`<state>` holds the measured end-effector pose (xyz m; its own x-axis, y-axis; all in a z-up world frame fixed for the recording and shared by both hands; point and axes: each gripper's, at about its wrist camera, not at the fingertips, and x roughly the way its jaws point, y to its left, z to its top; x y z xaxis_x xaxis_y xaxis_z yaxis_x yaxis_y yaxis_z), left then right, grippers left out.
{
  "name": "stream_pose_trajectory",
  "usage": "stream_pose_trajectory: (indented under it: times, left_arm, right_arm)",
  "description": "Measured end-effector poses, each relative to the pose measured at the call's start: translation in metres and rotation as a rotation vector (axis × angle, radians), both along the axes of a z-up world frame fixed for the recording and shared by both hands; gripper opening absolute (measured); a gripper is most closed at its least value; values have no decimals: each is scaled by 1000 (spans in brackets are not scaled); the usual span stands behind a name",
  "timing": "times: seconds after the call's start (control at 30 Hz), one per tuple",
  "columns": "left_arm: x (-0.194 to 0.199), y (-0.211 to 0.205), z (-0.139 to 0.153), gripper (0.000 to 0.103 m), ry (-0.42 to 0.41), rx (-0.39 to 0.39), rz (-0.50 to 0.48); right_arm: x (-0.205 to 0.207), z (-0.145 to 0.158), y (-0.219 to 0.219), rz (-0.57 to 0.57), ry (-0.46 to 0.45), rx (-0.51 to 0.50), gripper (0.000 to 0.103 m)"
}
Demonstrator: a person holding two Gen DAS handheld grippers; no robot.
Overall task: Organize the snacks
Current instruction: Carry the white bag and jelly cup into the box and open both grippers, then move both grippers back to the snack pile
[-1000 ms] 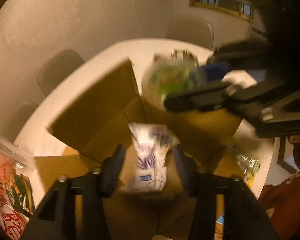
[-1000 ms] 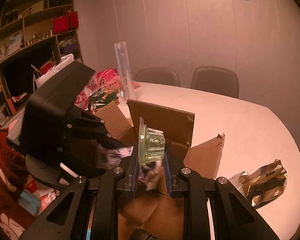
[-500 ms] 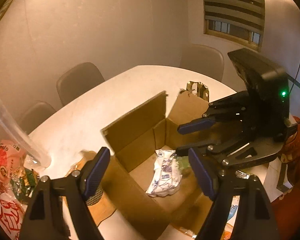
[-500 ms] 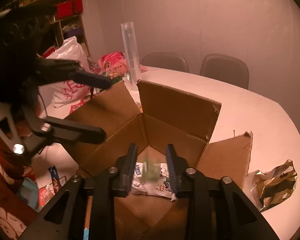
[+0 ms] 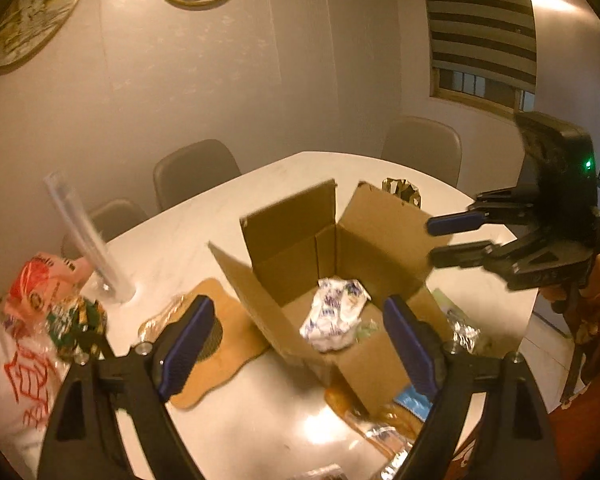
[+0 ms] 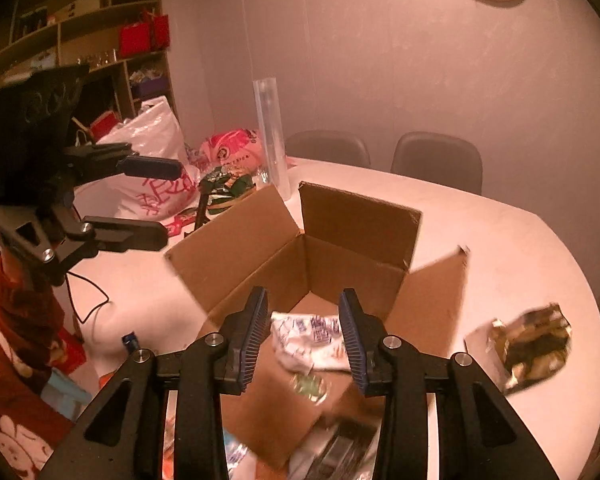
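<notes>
An open cardboard box (image 5: 292, 264) (image 6: 360, 240) stands on the white table. A white and blue snack packet (image 5: 332, 320) (image 6: 312, 340) lies on its floor, with a small green snack (image 6: 308, 386) (image 5: 364, 326) beside it. My left gripper (image 5: 296, 340) hovers back from the box's near corner, jaws wide and still opening, with nothing held between them. Over the box's other side, my right gripper (image 6: 304, 332) has its jaws opening a little, also with nothing in them. Each gripper shows in the other's view: the right gripper (image 5: 456, 240) and the left gripper (image 6: 168, 202).
A gold foil packet (image 6: 536, 340) (image 5: 402, 192) lies beyond the box. A tall clear tube (image 6: 272, 132) (image 5: 84, 240), a pink bag (image 6: 228, 152) and a white plastic bag (image 6: 156, 168) crowd one table end. A brown mat (image 5: 216, 356) lies by the box. More wrappers lie at the near edge.
The left gripper let go of the white and blue packet and the right let go of the green snack; both now lie in the box. Both grippers opened and drew back.
</notes>
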<state>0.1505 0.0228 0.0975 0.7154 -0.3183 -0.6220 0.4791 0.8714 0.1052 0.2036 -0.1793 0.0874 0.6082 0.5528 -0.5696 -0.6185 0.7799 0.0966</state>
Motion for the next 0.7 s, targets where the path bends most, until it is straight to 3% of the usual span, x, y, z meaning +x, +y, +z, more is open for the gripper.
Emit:
stream_pose_trajectory:
  times: [0.4,0.57,0.7]
  left_arm:
    - [-60,-18,-76,84,85,-44,-39]
    - [-74,-16,-106,84,130,-61,-21]
    - [-87,-12,-127,84,145,-31,-28]
  right_arm:
    - [-73,-50,-47,-100,76,40,36]
    - [-93,-80,-50,-101,111,38,36]
    - [-107,-98,-43,-69,141,54,36]
